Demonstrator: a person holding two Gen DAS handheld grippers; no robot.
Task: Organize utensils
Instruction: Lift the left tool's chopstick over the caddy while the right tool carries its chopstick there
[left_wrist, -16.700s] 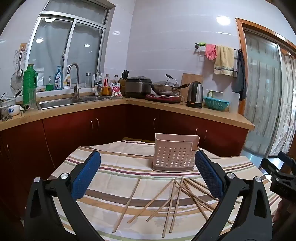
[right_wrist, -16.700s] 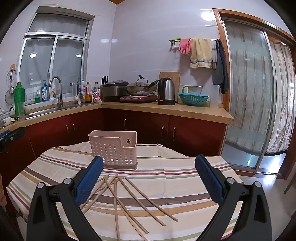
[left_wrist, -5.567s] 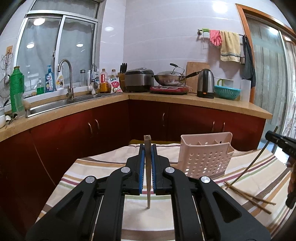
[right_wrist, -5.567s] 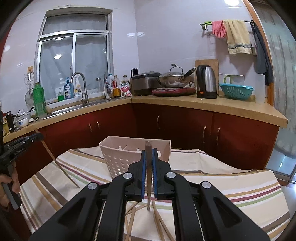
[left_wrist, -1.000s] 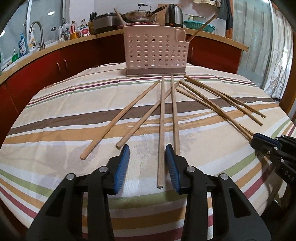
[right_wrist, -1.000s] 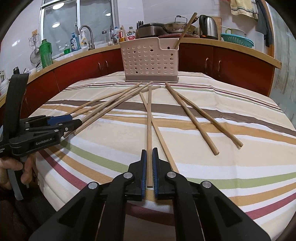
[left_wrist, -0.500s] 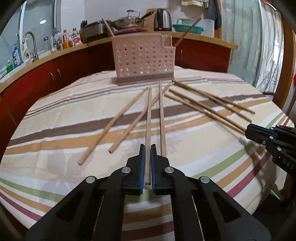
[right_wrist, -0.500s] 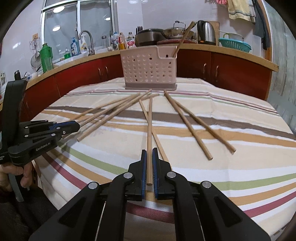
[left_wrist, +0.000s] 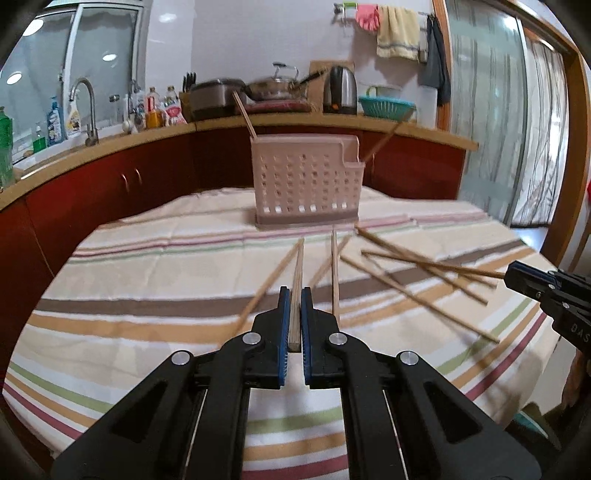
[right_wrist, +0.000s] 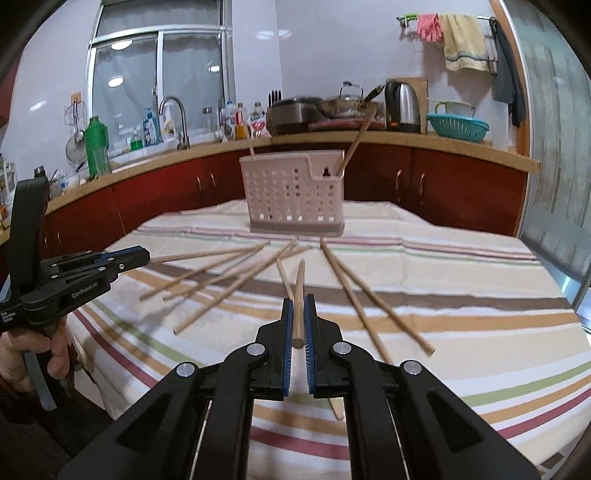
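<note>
A pink perforated utensil holder stands at the far side of the striped table, with a chopstick leaning out at each end. My left gripper is shut on a wooden chopstick and holds it above the cloth, pointing at the holder. My right gripper is shut on another chopstick, also lifted and pointing at the holder. Several loose chopsticks lie fanned on the cloth between the grippers and the holder.
The round table with its striped cloth drops off close in front of both grippers. Red cabinets and a counter with kettle, wok and sink run behind. The right gripper shows at the left view's right edge.
Both grippers have lifted off the cloth, each with its chopstick, and tilted up so the holder and the kitchen wall now fill more of both views.
</note>
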